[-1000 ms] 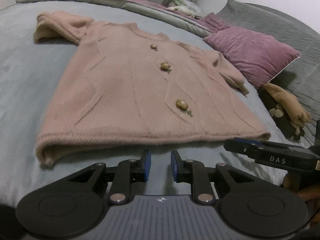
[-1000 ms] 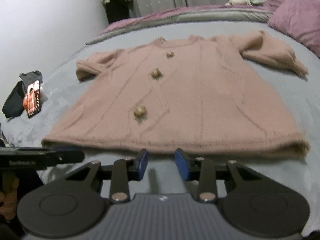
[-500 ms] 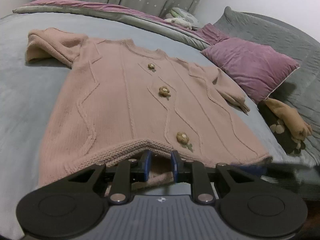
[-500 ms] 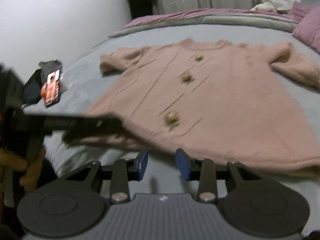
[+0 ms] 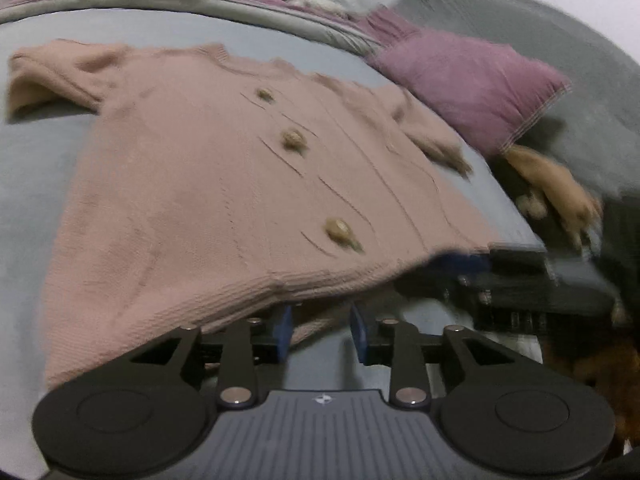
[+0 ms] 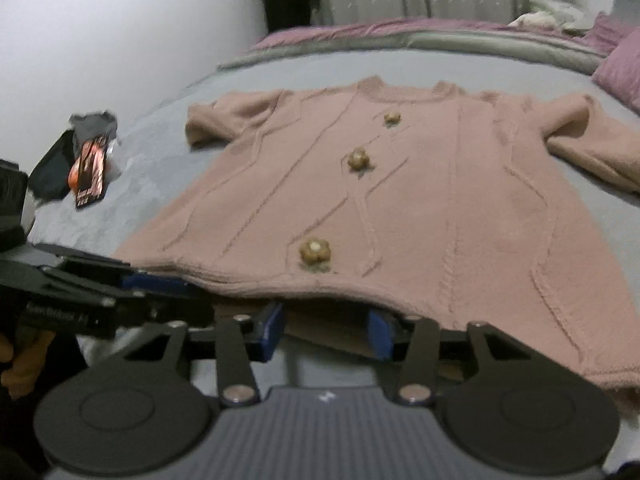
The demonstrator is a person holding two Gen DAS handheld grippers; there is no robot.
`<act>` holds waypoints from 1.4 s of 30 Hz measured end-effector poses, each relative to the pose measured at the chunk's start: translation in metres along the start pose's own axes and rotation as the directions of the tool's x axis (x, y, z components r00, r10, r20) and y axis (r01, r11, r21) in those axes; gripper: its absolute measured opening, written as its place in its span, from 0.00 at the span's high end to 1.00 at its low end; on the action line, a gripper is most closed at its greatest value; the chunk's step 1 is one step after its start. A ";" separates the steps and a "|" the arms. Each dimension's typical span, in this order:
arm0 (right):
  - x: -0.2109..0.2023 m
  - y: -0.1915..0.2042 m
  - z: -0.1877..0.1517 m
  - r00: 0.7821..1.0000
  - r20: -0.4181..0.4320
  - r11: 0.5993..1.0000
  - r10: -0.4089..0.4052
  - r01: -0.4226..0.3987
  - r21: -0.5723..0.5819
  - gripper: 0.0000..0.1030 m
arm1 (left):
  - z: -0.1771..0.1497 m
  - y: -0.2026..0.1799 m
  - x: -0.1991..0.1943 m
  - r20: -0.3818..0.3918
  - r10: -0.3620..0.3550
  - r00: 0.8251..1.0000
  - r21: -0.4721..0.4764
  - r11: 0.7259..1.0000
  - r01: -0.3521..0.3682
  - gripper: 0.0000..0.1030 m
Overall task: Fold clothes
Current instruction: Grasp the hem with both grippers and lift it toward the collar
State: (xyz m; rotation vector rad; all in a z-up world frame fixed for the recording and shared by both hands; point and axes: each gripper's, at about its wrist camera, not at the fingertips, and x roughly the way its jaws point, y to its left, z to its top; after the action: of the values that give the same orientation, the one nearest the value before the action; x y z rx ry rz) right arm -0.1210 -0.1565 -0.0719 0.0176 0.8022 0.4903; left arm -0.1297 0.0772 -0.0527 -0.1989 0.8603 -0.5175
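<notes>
The left view was blurry. A pink sweater (image 6: pixel 400 184) lay flat on the grey bed (image 6: pixel 168 152), and its bottom edge hid the fingertips of both tongs. The left gripper (image 5: pixel 320 330) and right gripper (image 6: pixel 326 334) were spread wide apart at that edge. A purple pillow (image 5: pixel 472 84) sat nearby.

A pink knitted short-sleeved sweater (image 6: pixel 420 200) is spread face up on the bed (image 6: pixel 168 152), just ahead of the right gripper (image 6: pixel 326 332). Three small flower buttons (image 6: pixel 315 251) are set down its front; the near hem is lifted.
</notes>
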 end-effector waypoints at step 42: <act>0.002 0.015 -0.024 0.984 -0.086 0.826 -0.155 0.081 -0.559 0.87 | -0.023 -0.029 -0.003 0.000 0.108 0.994 0.483 0.871 -0.095 0.89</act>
State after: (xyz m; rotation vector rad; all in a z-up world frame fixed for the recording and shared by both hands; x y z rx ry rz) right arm -0.1429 -0.1466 -0.0875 -0.6092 0.7556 0.5959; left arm -0.1593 0.0544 -0.0545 0.3130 0.7380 -0.6209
